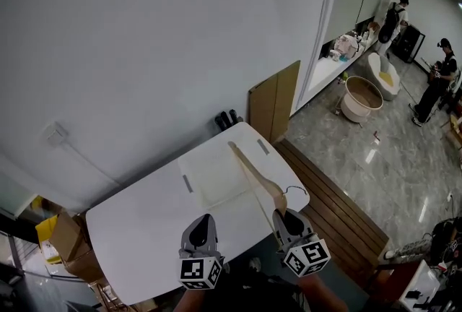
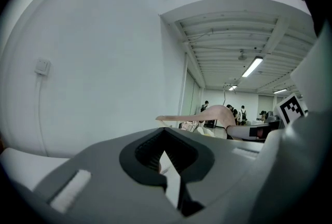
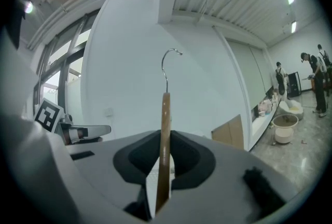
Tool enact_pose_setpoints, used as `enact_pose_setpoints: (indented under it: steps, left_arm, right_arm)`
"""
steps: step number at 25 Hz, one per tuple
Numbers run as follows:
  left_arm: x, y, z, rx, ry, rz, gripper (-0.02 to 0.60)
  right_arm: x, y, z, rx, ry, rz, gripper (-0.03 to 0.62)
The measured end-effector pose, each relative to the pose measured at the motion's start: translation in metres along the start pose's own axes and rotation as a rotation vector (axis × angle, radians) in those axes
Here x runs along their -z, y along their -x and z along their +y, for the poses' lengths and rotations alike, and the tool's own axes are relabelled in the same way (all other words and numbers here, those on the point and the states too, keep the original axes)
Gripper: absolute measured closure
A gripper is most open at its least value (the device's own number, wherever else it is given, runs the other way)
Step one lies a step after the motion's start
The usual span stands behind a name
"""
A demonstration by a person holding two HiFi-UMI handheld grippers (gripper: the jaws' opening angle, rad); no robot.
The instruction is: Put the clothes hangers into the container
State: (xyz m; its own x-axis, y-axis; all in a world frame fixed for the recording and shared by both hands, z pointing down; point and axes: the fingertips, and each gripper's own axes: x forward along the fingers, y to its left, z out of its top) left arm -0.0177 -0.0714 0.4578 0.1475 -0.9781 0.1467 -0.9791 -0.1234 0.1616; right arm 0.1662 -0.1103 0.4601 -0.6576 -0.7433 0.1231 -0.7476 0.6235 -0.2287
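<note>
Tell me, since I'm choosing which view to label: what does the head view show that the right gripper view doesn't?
Only the head view: the white table top, the white container on it, and the full length of the wooden hanger, reaching out over that container.
Only the right gripper view: the right hand-held gripper with its jaws shut on the hanger, seen edge-on, its metal hook up; windows at left.
Both: the hanger, the left hand-held gripper, the white wall, the round tub on the floor.

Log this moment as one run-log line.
right tool: shut on wooden clothes hanger with metal hook | left tool: open, empty | white rectangular container: on white table, looks empty
</note>
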Motion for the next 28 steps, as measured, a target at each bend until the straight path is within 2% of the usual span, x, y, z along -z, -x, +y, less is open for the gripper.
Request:
enact_pose_setpoints:
  steps: [7, 28]
  left_arm:
    - [-0.003, -0.011, 0.012, 0.005, -0.002, 0.002, 0.577]
    - [0.000, -0.031, 0.053, -0.012, 0.021, 0.017, 0.577]
  right_arm:
    - [-0.003, -0.016, 0.002, 0.003, 0.009, 0.004, 0.533]
    - [0.016, -0.074, 0.002, -0.045, 0.044, 0.120, 0.533]
